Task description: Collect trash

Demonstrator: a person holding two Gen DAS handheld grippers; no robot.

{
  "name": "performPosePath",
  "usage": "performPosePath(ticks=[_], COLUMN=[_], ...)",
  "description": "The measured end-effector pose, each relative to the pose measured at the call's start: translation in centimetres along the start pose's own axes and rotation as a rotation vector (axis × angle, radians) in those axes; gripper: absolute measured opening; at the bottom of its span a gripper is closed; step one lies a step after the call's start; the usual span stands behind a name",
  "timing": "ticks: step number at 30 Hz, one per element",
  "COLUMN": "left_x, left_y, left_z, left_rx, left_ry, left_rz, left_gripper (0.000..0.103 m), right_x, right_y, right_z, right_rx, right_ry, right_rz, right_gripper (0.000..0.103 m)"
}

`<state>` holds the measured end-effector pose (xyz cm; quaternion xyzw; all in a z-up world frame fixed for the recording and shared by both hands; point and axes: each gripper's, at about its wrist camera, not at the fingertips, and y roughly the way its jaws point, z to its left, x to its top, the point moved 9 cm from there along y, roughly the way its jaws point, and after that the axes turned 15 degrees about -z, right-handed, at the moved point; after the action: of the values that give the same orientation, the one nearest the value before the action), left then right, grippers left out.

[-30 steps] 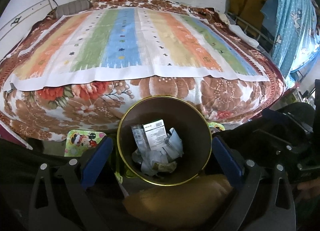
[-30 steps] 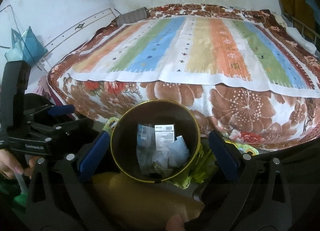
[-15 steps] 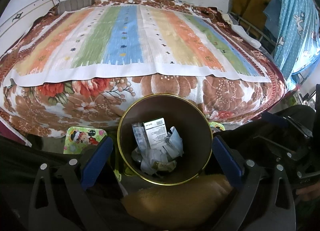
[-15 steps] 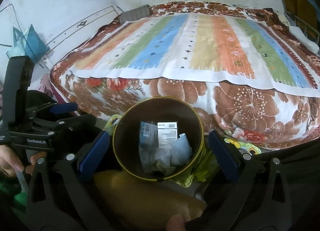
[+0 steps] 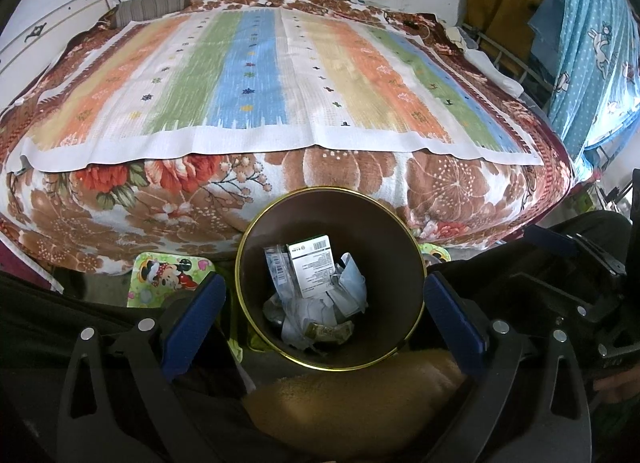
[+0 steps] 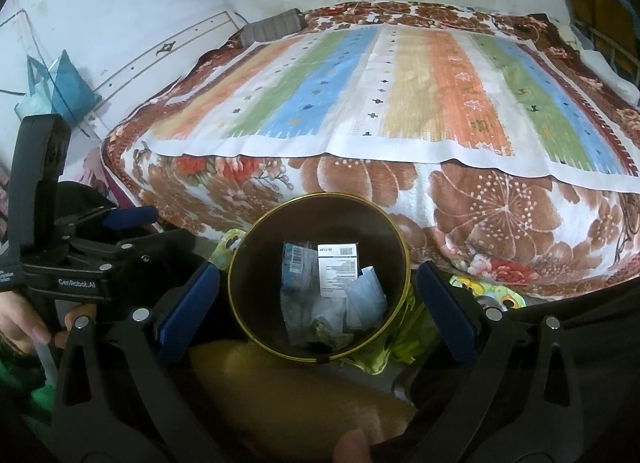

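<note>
A round brown bin with a gold rim (image 5: 256, 231) (image 6: 240, 247) stands on the floor in front of the bed. It holds trash: a white printed box (image 5: 312, 269) (image 6: 338, 269), a clear wrapper (image 5: 276, 263) and crumpled paper (image 5: 348, 291). My left gripper (image 5: 324, 311) is open and empty, its blue pads on either side of the bin. My right gripper (image 6: 316, 307) is open and empty, framing the same bin. The left gripper's body also shows at the left of the right wrist view (image 6: 72, 263).
A bed with a floral blanket (image 5: 160, 199) and a striped cover (image 5: 256, 75) fills the far half. A tan cushion (image 5: 352, 395) lies just before the bin. A cartoon mat (image 5: 168, 271) lies left of it. Blue cloth (image 5: 592, 43) hangs at right.
Both grippers have tilted up slightly, so the bed sits lower in view. The bin and the trash in it have not moved.
</note>
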<state>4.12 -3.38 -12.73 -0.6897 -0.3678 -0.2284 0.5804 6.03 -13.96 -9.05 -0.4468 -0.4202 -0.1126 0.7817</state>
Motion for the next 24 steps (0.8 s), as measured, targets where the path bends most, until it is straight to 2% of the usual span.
performPosePath(ticks=[24], left_x=[-0.23], left_y=[0.14], left_z=[-0.11], left_rx=[-0.006], left_ry=[-0.004], left_rz=[0.005], left_gripper=[0.097], right_x=[-0.12], right_y=[0.05], right_z=[0.53], right_rx=[0.031], right_ry=[0.010], right_rz=[0.014], right_gripper=[0.094])
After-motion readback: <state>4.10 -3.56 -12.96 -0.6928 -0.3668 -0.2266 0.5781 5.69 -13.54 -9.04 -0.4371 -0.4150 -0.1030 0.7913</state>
